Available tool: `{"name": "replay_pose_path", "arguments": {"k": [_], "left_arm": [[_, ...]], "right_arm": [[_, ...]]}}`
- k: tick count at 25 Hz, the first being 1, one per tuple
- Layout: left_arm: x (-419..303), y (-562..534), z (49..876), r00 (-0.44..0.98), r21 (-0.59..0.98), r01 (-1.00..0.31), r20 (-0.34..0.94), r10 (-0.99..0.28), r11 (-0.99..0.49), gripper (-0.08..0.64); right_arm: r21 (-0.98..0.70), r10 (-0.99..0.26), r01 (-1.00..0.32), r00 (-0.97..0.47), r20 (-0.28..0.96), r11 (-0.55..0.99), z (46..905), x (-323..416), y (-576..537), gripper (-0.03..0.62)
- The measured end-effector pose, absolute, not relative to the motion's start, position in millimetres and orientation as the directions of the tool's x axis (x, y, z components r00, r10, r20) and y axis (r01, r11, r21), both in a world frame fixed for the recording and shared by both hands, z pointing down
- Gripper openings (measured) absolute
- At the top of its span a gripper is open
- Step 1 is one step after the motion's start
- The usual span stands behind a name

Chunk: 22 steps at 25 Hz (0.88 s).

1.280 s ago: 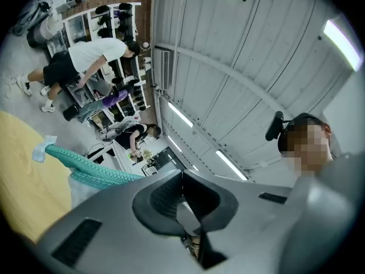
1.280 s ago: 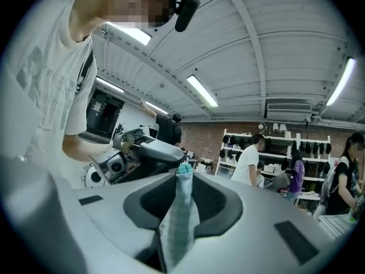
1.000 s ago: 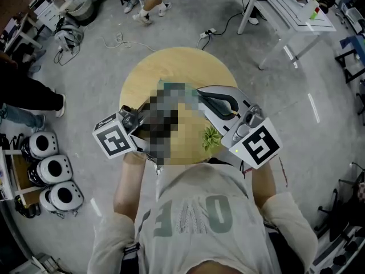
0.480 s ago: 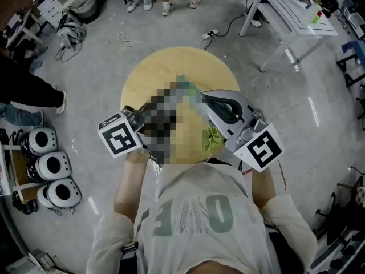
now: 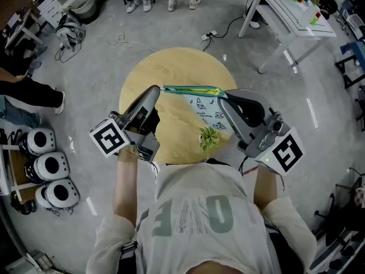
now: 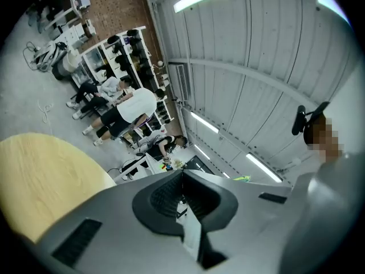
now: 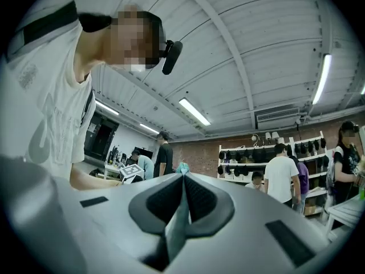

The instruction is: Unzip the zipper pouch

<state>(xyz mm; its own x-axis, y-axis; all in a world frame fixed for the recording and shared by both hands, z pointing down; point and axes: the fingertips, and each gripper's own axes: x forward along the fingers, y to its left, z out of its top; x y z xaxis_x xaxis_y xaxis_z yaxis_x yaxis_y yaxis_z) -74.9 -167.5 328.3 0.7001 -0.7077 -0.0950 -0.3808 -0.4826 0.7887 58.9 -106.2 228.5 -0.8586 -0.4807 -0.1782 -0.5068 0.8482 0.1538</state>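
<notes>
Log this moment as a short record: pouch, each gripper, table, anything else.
pouch: zipper pouch, top edge stretched between both grippers over the round table
left gripper: shut on the pouch's left end
right gripper: shut on the pouch's right end
zipper: opened or not, unclear
also on table: small green plant

White figure-printed pouch (image 5: 208, 114), teal zipper (image 5: 191, 89), tan table (image 5: 171, 67).
</notes>
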Motion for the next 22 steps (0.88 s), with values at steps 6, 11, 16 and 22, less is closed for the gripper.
{"name": "replay_pose_path", "arguments": {"k": [6,11,16,22], "left_arm": [[-74.1,-168.6,334.9,0.694,0.793,-0.387,-0.084,-0.715,-0.470,0.026],[-73.6,-171.9,336.4,0.682,0.777,-0.414,-0.081,-0.727,-0.474,0.026],[-74.7,-174.3,334.0,0.666,0.723,-0.490,-0.050,-0.745,-0.486,0.028],[-94.5,-185.1,326.9,0.576,0.635,-0.623,-0.020,-0.817,-0.456,0.029]], "right_arm": [[0.152,-0.481,-0.502,-0.863,-0.156,0.852,236.5,58.9,-106.6,0.032],[0.154,-0.476,-0.496,-0.867,-0.149,0.855,241.2,59.4,-107.3,0.032],[0.154,-0.474,-0.495,-0.867,-0.155,0.855,239.4,59.0,-108.3,0.032],[0.200,-0.505,-0.514,-0.858,-0.096,0.834,250.7,58.3,-127.3,0.032]]}}
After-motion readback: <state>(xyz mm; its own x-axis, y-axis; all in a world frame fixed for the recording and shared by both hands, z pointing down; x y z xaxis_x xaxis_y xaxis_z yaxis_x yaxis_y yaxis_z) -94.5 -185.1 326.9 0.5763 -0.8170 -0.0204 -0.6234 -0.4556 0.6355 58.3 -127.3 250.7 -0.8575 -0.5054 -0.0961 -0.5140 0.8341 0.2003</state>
